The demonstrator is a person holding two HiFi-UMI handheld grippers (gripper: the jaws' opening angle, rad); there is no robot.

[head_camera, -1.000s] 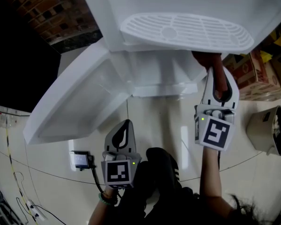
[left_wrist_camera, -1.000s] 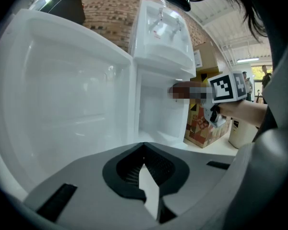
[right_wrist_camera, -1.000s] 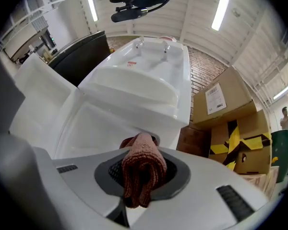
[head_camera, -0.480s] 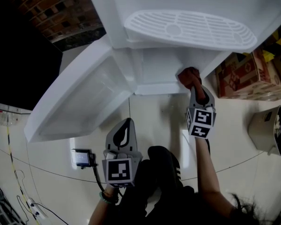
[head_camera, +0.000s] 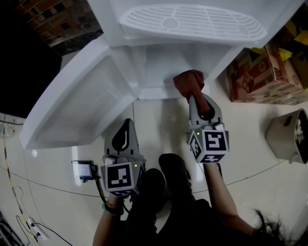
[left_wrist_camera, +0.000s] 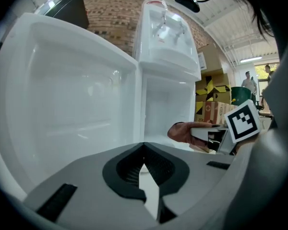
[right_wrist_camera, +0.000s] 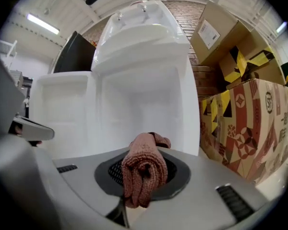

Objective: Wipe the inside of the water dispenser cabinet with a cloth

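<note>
The white water dispenser [head_camera: 195, 22] stands over me with its lower cabinet [head_camera: 164, 70] open and the cabinet door [head_camera: 77, 106] swung out to the left. My right gripper [head_camera: 194, 98] is shut on a bunched reddish-brown cloth [head_camera: 189, 82], which sits at the cabinet's front opening near its right wall. In the right gripper view the cloth [right_wrist_camera: 144, 169] fills the jaws, facing the bare white cabinet interior [right_wrist_camera: 139, 109]. My left gripper [head_camera: 124, 125] hangs lower left over the floor, shut and empty, apart from the door. From the left gripper view the shut jaws point toward the door [left_wrist_camera: 62, 90].
Printed cardboard boxes [head_camera: 267, 68] are stacked right of the dispenser. A beige bin [head_camera: 290, 135] stands on the tiled floor at far right. A small screen device [head_camera: 83, 169] with cables lies at lower left. The person's dark shoes [head_camera: 167, 181] are below the grippers.
The right gripper has carried the cloth from the cabinet's upper right edge down and left to the cabinet opening. The left gripper has barely moved.
</note>
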